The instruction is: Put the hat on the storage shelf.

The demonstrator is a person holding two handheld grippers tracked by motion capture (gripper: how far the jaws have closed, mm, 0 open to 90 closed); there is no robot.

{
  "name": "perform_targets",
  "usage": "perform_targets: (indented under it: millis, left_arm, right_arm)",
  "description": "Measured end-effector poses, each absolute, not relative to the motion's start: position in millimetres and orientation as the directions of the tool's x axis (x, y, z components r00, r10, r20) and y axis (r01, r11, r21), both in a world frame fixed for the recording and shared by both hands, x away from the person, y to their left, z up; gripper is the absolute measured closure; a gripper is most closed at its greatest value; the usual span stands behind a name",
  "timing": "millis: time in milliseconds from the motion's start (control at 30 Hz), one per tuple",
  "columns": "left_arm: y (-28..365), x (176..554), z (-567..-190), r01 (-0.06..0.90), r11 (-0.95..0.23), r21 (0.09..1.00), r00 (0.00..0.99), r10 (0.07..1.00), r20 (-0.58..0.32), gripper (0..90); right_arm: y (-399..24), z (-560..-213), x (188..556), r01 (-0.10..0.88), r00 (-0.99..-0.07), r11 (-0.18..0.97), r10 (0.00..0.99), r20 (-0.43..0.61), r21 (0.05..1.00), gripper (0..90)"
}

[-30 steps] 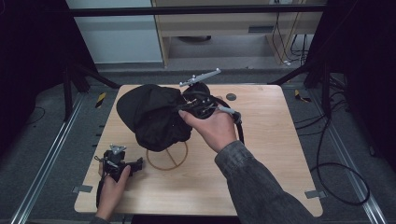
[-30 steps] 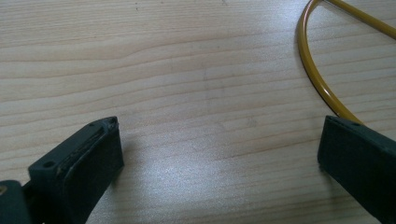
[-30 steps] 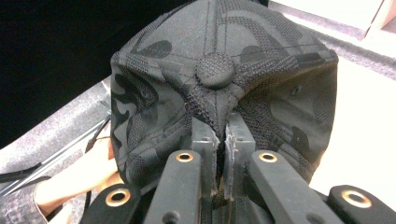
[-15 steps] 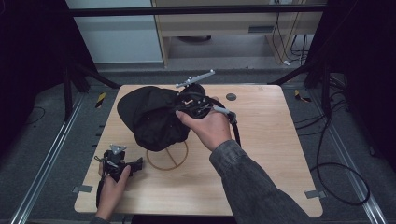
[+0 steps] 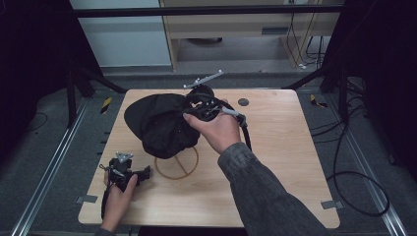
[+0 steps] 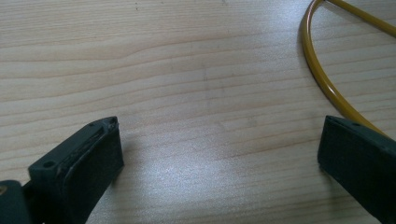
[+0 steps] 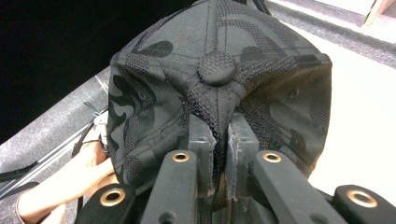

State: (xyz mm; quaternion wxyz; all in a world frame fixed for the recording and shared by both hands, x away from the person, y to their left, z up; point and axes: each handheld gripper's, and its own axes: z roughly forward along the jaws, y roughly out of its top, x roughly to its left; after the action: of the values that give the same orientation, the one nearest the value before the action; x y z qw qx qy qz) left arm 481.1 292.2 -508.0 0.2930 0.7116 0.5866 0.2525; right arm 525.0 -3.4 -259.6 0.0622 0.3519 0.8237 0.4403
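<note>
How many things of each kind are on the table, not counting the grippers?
Black cap: 1
Yellow ring: 1
Small dark disc: 1
Total: 3

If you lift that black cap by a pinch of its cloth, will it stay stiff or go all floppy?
Probably floppy: the black cap is woven cloth, and it bunches into a fold where the right gripper pinches it. It likely weighs little, since that one small pinch seems to carry it. It shouldn't slip easily; the fabric looks rough and textured.
</note>
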Motion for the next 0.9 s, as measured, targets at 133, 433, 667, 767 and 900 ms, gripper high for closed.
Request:
perform_targets:
  millis: [133, 433, 667, 767, 900]
  left_arm:
    - [292, 481, -508, 0.687, -0.14, 0.713, 0.184, 0.983, 0.016, 0.0]
    - [292, 481, -508, 0.687, -0.139, 0.713, 0.184, 0.983, 0.014, 0.0]
    - [292, 481, -508, 0.687, -0.139, 0.713, 0.184, 0.983, 0.014, 0.0]
    - [292, 481, -508, 0.687, -0.139, 0.713, 0.184, 0.983, 0.015, 0.0]
    - [292, 481, -508, 0.687, -0.142, 0.713, 0.187, 0.982, 0.015, 0.0]
  right_arm:
    - [-2, -259, 528, 0.528, -0.745, 0.369, 0.634, 0.208, 0.765, 81.9]
    - [4, -255, 534, 0.532, -0.743, 0.389, 0.64, 0.195, 0.752, 80.5]
    - [3, -256, 536, 0.535, -0.743, 0.388, 0.638, 0.2, 0.751, 79.6]
    - [2, -256, 536, 0.532, -0.746, 0.39, 0.636, 0.198, 0.752, 79.3]
    - [2, -256, 535, 0.528, -0.75, 0.396, 0.633, 0.192, 0.752, 78.8]
